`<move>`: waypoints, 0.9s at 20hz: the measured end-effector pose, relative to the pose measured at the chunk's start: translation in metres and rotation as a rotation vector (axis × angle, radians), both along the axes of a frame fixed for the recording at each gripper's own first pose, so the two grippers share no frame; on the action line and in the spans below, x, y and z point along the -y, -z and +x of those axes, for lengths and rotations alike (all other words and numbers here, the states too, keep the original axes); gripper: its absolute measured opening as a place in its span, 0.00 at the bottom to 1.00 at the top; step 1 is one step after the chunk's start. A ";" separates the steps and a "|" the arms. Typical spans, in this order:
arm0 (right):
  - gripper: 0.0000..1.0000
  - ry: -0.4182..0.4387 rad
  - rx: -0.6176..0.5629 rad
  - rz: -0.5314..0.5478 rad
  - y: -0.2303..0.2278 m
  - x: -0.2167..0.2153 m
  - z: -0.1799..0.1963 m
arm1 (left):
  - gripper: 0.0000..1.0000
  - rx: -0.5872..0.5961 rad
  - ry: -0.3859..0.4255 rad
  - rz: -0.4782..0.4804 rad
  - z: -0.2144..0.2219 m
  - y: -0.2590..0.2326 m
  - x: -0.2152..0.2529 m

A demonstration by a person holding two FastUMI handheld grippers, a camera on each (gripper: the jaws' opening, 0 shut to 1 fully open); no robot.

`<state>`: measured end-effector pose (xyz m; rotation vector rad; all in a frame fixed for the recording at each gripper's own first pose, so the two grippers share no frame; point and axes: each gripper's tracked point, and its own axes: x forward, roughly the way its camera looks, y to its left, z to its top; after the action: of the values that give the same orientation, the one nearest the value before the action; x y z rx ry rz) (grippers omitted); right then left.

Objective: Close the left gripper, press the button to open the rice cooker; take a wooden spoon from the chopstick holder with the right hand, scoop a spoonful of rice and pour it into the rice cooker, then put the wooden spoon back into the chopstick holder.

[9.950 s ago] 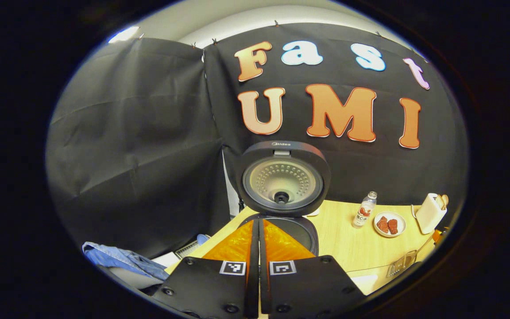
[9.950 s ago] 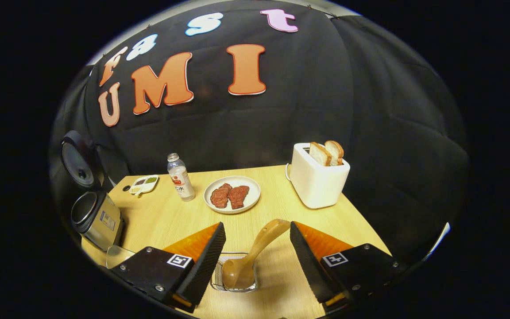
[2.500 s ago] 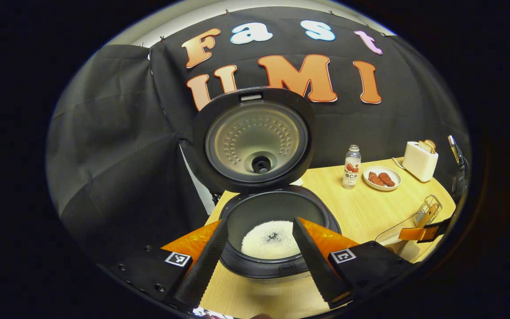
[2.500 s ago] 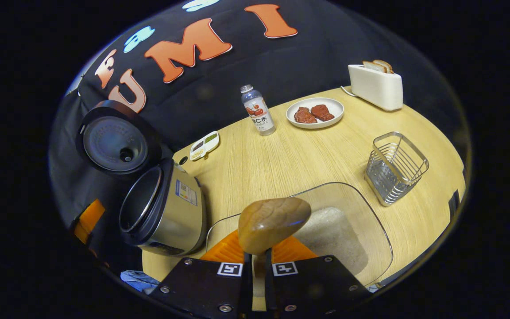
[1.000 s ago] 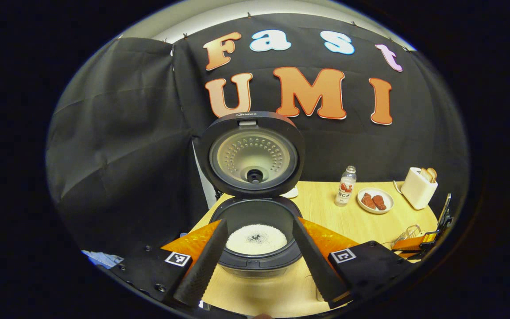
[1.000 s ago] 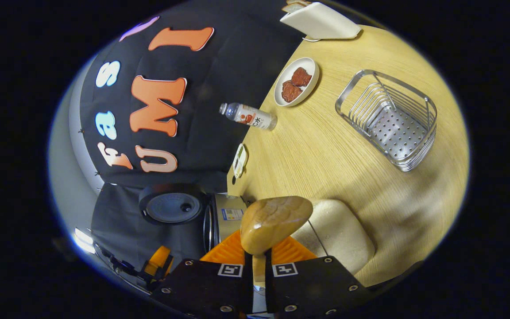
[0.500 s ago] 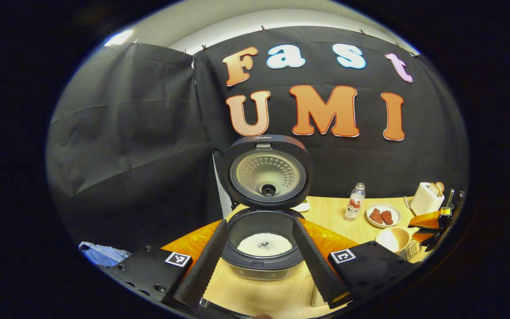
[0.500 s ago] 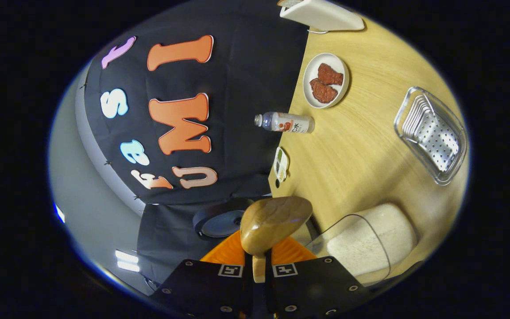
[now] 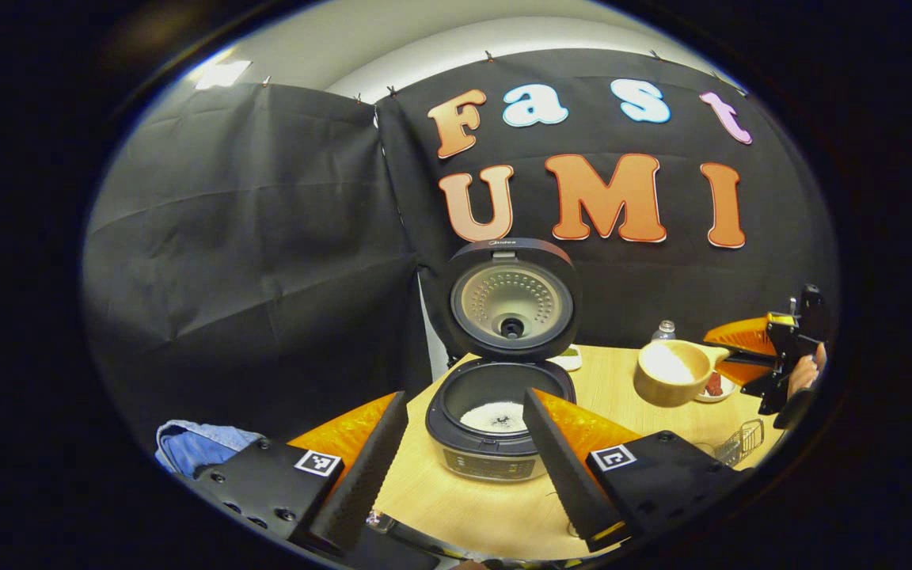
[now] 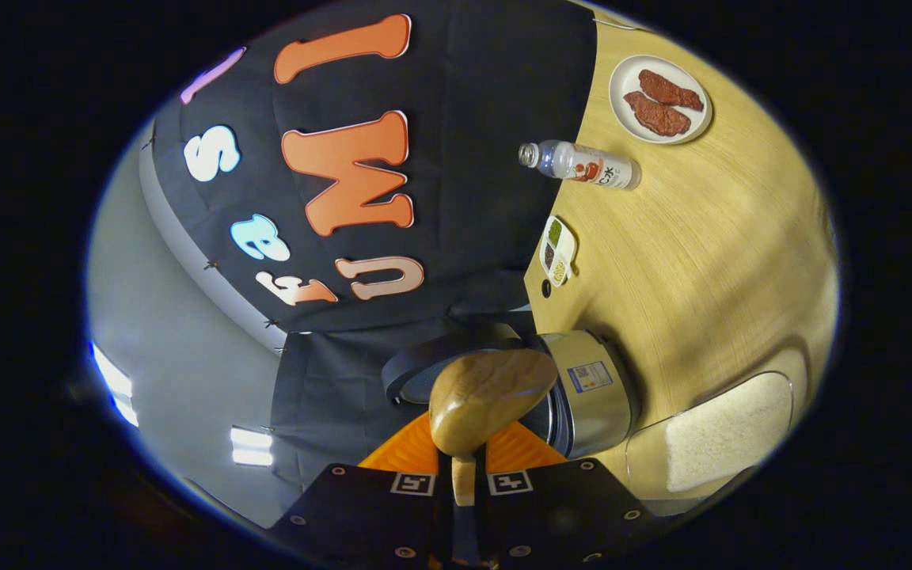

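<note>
The rice cooker (image 9: 495, 443) stands open on the table, its lid (image 9: 511, 301) upright and white rice (image 9: 499, 415) in the pot. My left gripper (image 9: 464, 396) is open, a little short of the cooker, holding nothing. To the right of the cooker, my right gripper (image 9: 749, 356) holds the wooden spoon (image 9: 670, 370) level above the table, rice in its bowl. In the right gripper view, rolled sideways, the right gripper (image 10: 464, 455) is shut on the spoon's handle, and the back of the spoon (image 10: 492, 400) covers part of the cooker (image 10: 590, 392). The wire chopstick holder (image 9: 745, 439) sits at the table's right.
A clear container of rice (image 10: 721, 439) lies near the cooker. A bottle (image 10: 583, 166), a plate of meat (image 10: 659, 99) and a small sauce dish (image 10: 557, 249) stand toward the back of the wooden table (image 10: 701, 237). A blue cloth (image 9: 203, 439) lies off the table's left.
The right gripper has lifted the spoon out of the rice container and carried it, loaded, toward the cooker. The left gripper has drawn back from the cooker, still open.
</note>
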<state>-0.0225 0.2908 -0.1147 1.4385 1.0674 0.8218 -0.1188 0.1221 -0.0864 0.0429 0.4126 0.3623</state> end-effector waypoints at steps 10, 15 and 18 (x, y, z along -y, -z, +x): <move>0.10 0.048 0.106 -0.111 -0.036 -0.087 0.029 | 0.99 0.191 0.160 0.046 0.041 -0.036 -0.008; 0.10 0.054 0.194 -0.216 -0.034 -0.122 0.033 | 0.99 0.185 0.161 -0.023 0.043 -0.019 -0.027; 0.10 0.048 0.296 -0.333 -0.026 -0.141 0.031 | 0.90 0.149 0.148 -0.022 0.043 -0.002 -0.044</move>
<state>0.0082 0.4319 -0.0885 1.0223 0.8907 0.7545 -0.0754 0.1656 -0.0849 0.0244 0.2637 0.2137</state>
